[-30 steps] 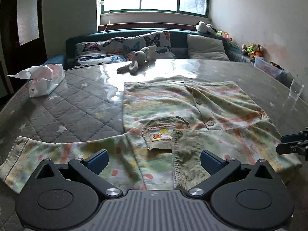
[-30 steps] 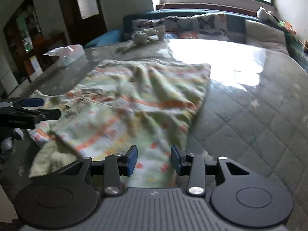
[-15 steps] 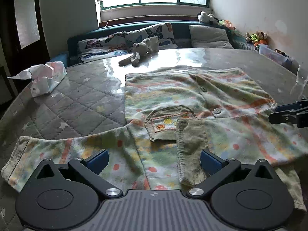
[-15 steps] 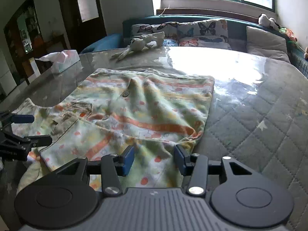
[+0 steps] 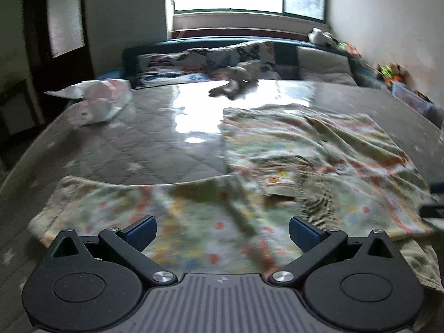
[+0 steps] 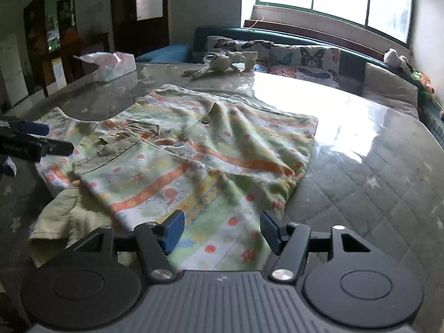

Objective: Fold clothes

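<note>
A child's pastel shirt with orange stripes, buttons and a chest pocket lies spread on the table, one sleeve stretched out to the left. My left gripper hovers wide open over the near hem and touches nothing. In the right wrist view the shirt lies rumpled, its near edge folded over. My right gripper is over that near edge with its jaws opening; cloth lies below the gap and the pads do not press it. The left gripper shows at the left edge there.
The table has a glossy quilted grey cover. A tissue box stands at the far left and a plush toy at the far edge. Behind are a sofa with butterfly cushions and a bright window.
The right gripper's jaws have widened over the shirt's near edge. Both views have shifted, and the left view is now blurred. The left gripper stays wide open.
</note>
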A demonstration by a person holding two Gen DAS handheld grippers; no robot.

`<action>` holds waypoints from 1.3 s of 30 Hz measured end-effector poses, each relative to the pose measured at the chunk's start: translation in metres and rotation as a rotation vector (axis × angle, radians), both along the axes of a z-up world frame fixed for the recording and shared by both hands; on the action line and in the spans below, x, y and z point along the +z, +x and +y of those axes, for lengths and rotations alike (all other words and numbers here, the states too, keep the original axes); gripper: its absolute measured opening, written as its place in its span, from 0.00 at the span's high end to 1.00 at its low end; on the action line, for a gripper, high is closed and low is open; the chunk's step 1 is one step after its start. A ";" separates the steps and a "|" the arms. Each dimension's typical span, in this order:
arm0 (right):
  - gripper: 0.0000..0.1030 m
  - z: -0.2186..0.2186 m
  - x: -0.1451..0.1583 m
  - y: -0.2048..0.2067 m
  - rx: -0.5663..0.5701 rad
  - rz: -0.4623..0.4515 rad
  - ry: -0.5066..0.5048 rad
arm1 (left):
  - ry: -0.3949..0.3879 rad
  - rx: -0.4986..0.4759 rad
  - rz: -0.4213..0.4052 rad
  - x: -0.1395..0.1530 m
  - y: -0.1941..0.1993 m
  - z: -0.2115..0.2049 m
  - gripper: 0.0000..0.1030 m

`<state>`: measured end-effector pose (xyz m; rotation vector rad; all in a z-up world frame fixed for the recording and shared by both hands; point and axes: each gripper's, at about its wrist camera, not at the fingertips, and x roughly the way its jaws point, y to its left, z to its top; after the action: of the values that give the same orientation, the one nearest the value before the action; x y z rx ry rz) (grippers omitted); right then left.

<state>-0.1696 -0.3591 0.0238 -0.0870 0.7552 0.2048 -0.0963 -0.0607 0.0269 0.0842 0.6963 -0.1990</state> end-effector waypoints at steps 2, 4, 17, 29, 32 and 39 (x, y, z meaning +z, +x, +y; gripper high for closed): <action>0.40 0.000 -0.004 -0.011 -0.012 0.003 -0.015 | -0.010 0.036 -0.002 0.001 0.000 0.011 0.00; 0.40 0.000 -0.007 -0.018 -0.015 0.008 -0.034 | -0.020 0.070 -0.004 0.002 0.000 0.022 0.00; 0.40 0.063 0.006 0.028 0.201 -0.042 -0.010 | -0.044 0.271 -0.034 0.009 -0.002 0.084 0.01; 0.40 0.076 0.002 0.029 0.250 -0.034 -0.011 | -0.155 0.512 0.014 -0.001 0.011 0.159 0.41; 0.40 0.069 0.003 0.026 0.231 -0.036 -0.007 | -0.179 0.534 0.024 -0.004 0.015 0.166 0.55; 0.40 0.061 0.004 0.022 0.199 -0.035 0.016 | -0.200 0.532 0.015 -0.009 0.021 0.167 0.85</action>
<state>-0.1480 -0.2980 0.0275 -0.1506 0.7100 0.3972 -0.0756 0.1060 0.0183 -0.2932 0.6877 0.2415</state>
